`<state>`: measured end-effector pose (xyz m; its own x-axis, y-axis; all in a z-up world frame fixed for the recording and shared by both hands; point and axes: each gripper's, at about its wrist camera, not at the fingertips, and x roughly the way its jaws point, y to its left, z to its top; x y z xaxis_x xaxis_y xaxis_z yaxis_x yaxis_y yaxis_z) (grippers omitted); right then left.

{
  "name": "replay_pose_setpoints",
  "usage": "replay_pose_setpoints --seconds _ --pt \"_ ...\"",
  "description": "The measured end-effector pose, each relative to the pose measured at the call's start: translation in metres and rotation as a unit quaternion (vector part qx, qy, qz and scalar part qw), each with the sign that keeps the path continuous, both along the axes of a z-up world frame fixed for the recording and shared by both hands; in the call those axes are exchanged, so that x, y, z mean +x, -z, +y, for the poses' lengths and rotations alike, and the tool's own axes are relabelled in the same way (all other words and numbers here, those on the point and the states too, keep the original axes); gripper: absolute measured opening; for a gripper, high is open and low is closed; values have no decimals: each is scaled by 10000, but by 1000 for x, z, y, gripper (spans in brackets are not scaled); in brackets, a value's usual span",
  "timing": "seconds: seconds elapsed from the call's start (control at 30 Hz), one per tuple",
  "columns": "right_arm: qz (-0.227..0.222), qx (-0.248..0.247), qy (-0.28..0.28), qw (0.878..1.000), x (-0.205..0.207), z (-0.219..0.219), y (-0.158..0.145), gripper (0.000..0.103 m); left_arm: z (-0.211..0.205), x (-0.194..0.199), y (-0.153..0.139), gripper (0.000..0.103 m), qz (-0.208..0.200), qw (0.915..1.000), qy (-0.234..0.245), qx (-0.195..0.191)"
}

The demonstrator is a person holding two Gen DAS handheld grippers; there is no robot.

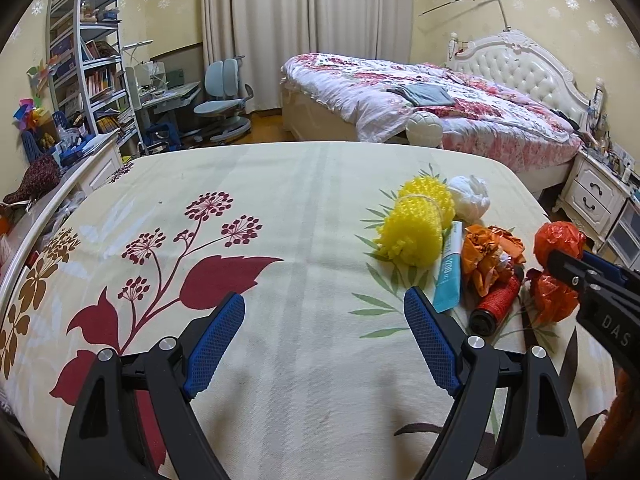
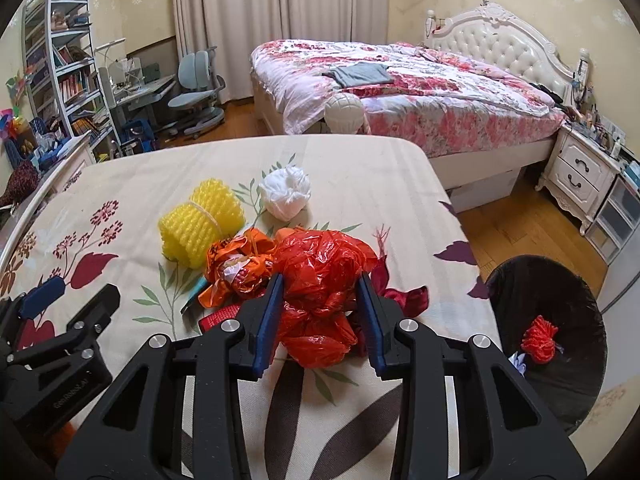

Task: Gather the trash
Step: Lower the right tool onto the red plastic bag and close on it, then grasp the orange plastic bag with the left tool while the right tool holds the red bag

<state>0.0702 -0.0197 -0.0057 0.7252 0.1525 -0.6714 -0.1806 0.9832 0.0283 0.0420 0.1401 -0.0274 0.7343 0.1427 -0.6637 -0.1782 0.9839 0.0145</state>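
A crumpled red plastic bag lies on the floral tablecloth, and my right gripper is shut on it, its blue pads pressing both sides. Beside it lie an orange wrapper, a yellow foam net, a white plastic wad, a blue tube and a red cylinder. My left gripper is open and empty over the cloth, left of the pile. The red bag and right gripper show at the right of the left wrist view.
A black-lined trash bin stands on the floor right of the table, with red trash inside. Beyond are a bed, a nightstand, a desk chair and bookshelves.
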Motion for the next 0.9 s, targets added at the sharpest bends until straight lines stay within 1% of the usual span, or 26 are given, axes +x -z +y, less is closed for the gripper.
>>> replay_pose_setpoints --seconds 0.2,0.33,0.63,0.9 --pt "-118 23 290 9995 -7 -30 -10 36 -14 2 -4 82 -36 9999 132 8" --pt "-132 -3 527 9985 -10 -52 -10 36 -27 4 -4 82 -26 9997 244 26" --pt "11 22 995 9950 -14 -98 7 36 -54 9 1 82 68 9988 465 101" --pt "122 147 1120 9935 -17 -116 21 36 -76 14 -2 82 33 9976 650 254"
